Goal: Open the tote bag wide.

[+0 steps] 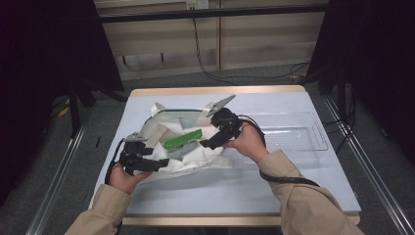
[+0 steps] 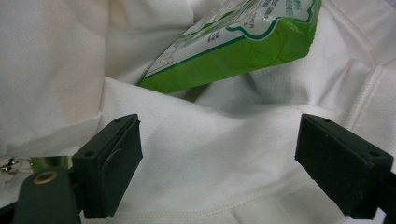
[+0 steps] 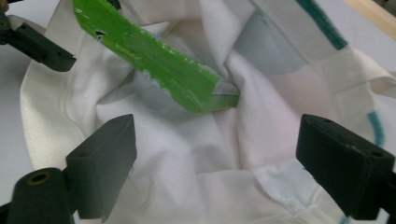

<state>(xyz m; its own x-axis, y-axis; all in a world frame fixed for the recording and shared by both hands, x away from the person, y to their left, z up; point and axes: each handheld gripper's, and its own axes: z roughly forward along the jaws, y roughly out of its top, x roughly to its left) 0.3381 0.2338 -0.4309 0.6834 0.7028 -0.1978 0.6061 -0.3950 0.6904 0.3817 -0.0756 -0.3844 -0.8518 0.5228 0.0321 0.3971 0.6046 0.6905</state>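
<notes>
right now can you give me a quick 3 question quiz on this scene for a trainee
1. True or false: the green packet lies on the white cloth bag.
2. What stands on the table to the right of the bag? A) clear plastic tray B) metal bowl C) cardboard box
3. How do the jaws of the left gripper and right gripper stand?

Key
1. True.
2. A, the clear plastic tray.
3. Both open, over the bag's cloth, pressing on nothing.
</notes>
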